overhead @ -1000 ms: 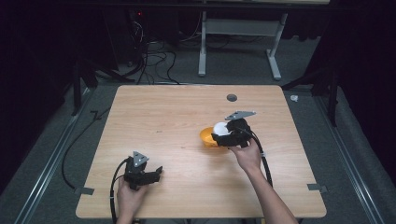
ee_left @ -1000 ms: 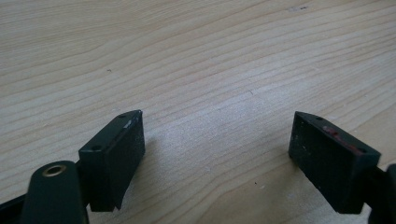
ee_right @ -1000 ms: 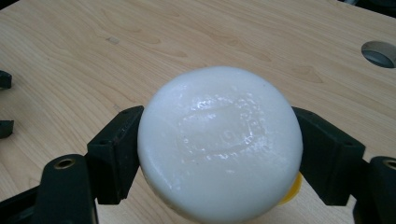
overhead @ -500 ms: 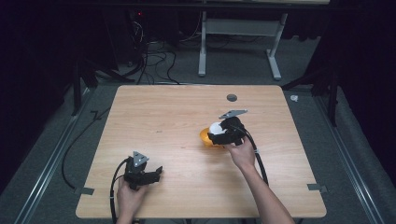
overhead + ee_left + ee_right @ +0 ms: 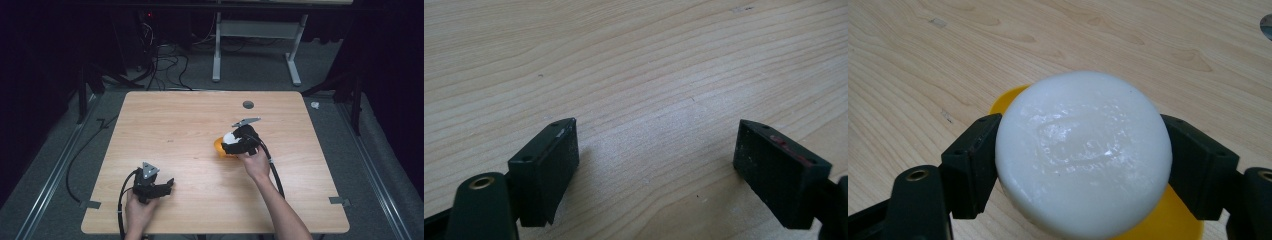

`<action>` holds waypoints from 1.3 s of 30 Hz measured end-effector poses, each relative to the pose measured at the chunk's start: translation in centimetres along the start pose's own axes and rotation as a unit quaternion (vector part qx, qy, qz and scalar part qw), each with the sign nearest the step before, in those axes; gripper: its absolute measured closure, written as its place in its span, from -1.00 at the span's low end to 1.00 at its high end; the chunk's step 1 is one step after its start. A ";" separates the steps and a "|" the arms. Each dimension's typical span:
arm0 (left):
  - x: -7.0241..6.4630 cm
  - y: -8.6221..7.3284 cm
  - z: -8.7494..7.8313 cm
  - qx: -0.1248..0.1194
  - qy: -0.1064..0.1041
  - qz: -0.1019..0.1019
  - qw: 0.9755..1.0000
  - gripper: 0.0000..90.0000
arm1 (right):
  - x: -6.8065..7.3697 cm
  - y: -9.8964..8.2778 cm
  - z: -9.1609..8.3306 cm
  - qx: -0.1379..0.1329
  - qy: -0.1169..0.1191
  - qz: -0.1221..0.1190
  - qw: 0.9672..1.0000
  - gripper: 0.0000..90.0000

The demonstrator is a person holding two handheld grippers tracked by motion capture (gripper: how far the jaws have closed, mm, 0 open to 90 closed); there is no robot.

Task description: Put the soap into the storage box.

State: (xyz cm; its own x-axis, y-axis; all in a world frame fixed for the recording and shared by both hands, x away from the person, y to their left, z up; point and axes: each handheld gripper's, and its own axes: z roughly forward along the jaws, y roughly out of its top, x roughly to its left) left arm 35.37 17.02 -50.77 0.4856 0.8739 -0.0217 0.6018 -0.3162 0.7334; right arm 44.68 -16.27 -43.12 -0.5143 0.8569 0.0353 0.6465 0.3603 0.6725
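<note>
A light wooden table is set on grey carpet in a dark room. At its three o'clock side, a white disc is clamped by the right gripper over a yellow dish. The left gripper, at seven o'clock, is held agape.

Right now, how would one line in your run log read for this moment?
left gripper: open, nothing between jaws, low over wooden table | right gripper: shut on round white lid | yellow container: under lid

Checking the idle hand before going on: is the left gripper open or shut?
Open. In the left gripper view, the left gripper has its jaws standing wide apart, with bare wooden table between them and nothing held.
</note>
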 end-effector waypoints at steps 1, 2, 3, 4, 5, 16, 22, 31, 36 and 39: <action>0.0 0.0 0.0 0.000 0.000 0.000 1.000 -0.58 | -0.1 0.0 0.1 0.002 0.000 0.000 1.000 -0.47; 0.0 0.0 0.0 0.000 0.000 0.000 1.000 -0.59 | -0.1 0.0 0.2 0.003 -0.001 -0.001 1.000 -0.47; 0.0 0.0 0.0 0.000 0.000 0.000 1.000 -0.58 | -0.2 0.0 0.3 0.005 -0.001 0.002 1.000 -0.47; 0.0 0.0 0.0 0.000 0.000 0.000 1.000 -0.58 | -0.2 0.0 0.4 0.005 -0.001 0.003 1.000 -0.47; 0.0 0.0 0.0 0.000 0.000 0.000 1.000 -0.58 | -0.3 0.0 0.4 0.005 -0.002 0.004 1.000 -0.47; 0.0 0.0 0.0 0.000 0.000 0.000 1.000 -0.58 | -0.4 -0.3 1.2 0.017 -0.009 0.018 1.000 -0.47; 0.0 0.0 0.0 0.000 0.000 0.000 1.000 -0.58 | -0.5 -0.4 1.4 0.022 -0.009 0.020 1.000 -0.47; 0.0 0.0 0.0 0.000 0.000 0.000 1.000 -0.58 | -0.5 -0.6 1.8 0.030 -0.007 0.021 0.999 -0.48; 0.0 0.0 0.0 0.000 0.000 0.000 1.000 -0.59 | -0.5 -0.7 1.7 0.019 -0.007 0.022 1.000 -0.48; 0.0 0.0 0.0 0.000 0.000 0.000 1.000 -0.59 | -0.5 -0.5 1.1 0.005 -0.003 0.024 1.000 -0.50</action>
State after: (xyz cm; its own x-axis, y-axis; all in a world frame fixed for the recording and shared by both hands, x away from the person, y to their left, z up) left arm 35.37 17.02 -50.77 0.4859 0.8737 -0.0218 0.6018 -0.3164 0.7333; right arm 45.25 -16.48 -44.27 -0.4792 0.8756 0.0617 0.6758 0.3232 0.6624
